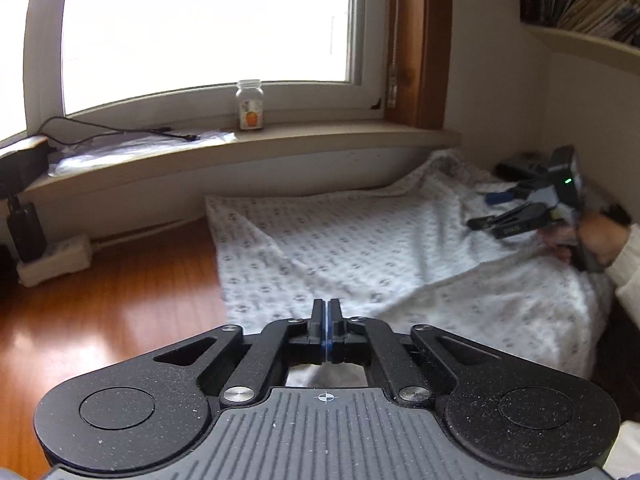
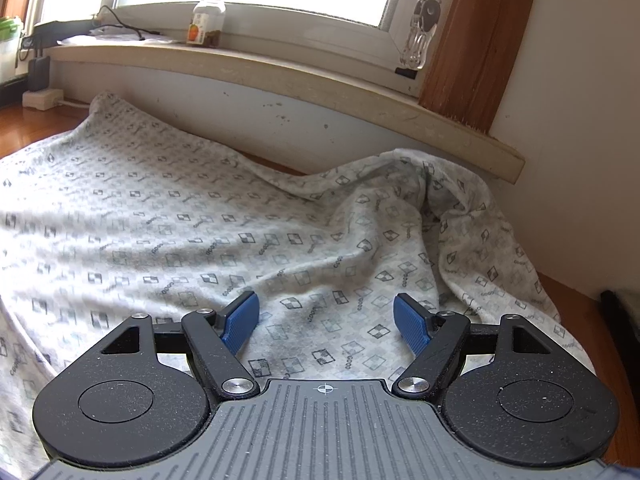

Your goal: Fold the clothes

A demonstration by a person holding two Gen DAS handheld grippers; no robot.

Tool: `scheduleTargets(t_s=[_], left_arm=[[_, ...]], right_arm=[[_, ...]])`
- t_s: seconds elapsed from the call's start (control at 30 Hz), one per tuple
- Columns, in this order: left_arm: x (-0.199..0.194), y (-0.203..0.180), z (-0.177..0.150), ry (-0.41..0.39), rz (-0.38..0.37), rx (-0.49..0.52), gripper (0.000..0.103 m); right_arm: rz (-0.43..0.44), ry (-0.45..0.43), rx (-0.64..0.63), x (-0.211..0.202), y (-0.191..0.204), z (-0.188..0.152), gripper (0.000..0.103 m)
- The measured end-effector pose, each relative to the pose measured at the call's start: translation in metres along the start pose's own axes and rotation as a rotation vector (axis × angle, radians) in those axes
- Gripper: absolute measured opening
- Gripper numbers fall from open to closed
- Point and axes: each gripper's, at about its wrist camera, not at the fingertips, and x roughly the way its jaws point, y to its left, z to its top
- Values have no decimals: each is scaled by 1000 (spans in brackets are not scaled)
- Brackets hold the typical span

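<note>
Below, each view in turn.

Left wrist view, my left tongs [image 1: 327, 312]: fingers pressed together, blue pads meeting with no gap I can see; whether a thin edge of cloth is caught between them I cannot tell, since the tips sit right at the near hem.
Left wrist view, patterned cloth [image 1: 340, 248]: spread on the wooden floor [image 1: 100, 300] below the windowsill [image 1: 240, 148], fairly flat at the left, rumpled and heaped toward the wall at the right.
Left wrist view, my right tongs [image 1: 486, 210]: seen from the side, over the rumpled right part of the cloth, fingers apart.
Left wrist view, risk: if my left tongs hold nothing, a lift brings up no fabric and the fold starts lopsided.

Right wrist view, my right tongs: blue pads [image 2: 240, 322] spread wide, nothing between them, cloth directly beneath.
Right wrist view, bunched corner [image 2: 432, 200]: heaped against the wall under the sill, layers overlapping.
Right wrist view, risk: closing on the flat middle, I judge, pinches a ridge instead of an edge; closing on the heap may take several layers and lock in creases.
Right wrist view, jar [image 2: 208, 20]: on the sill, well apart; a high swing could reach it.
</note>
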Motion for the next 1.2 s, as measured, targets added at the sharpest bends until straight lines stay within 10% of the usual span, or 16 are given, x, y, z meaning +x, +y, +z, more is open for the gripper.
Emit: scheduleTargets(t_s=[0.27, 0.7, 0.9, 1.2], left_arm=[[21, 32, -5, 83, 48, -54, 2], [-8, 15, -68, 85, -39, -220, 43], [-13, 5, -70, 50, -62, -188, 8], [-62, 15, 7, -93, -19, -15, 4]], right_arm=[[-7, -3, -10, 0, 1, 0, 74], [-23, -8, -34, -2, 4, 0, 74], [-23, -8, -35, -2, 5, 0, 74], [-12, -6, -26, 0, 3, 0, 74]])
